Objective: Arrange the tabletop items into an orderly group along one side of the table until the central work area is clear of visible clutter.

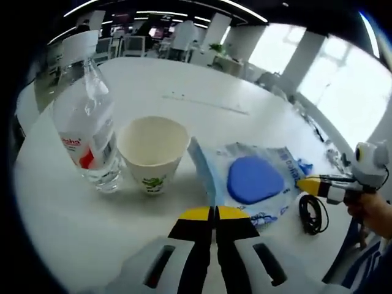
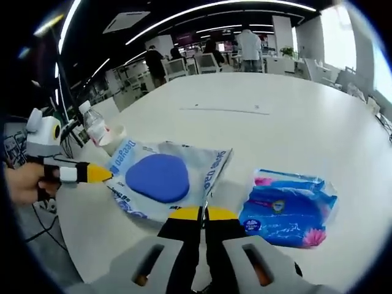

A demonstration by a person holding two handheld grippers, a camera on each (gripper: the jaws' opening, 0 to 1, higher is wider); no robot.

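left gripper view is showing the wipes pack (image 1: 254, 184) lying just ahead-right of the left gripper (image 1: 214, 212), fingers pressing together on nothing, beside the cup (image 1: 153, 153) and bottle (image 1: 86, 128). the right gripper (image 2: 203, 214), looking closed on the pack's edge, is nearer; the tissue pack (image 2: 288, 208) is sitting apart on the bench (image 2: 294, 128).

Bare table (image 1: 202, 86) beyond bottle (image 1: 86, 122), cup (image 1: 153, 153), wipes pack (image 1: 254, 180).

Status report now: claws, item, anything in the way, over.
Left claw and right claw shut, each on an edge of the wipes pack. Pack flat on table. Paper cup and bottle close beside it; tissue pack on other side.
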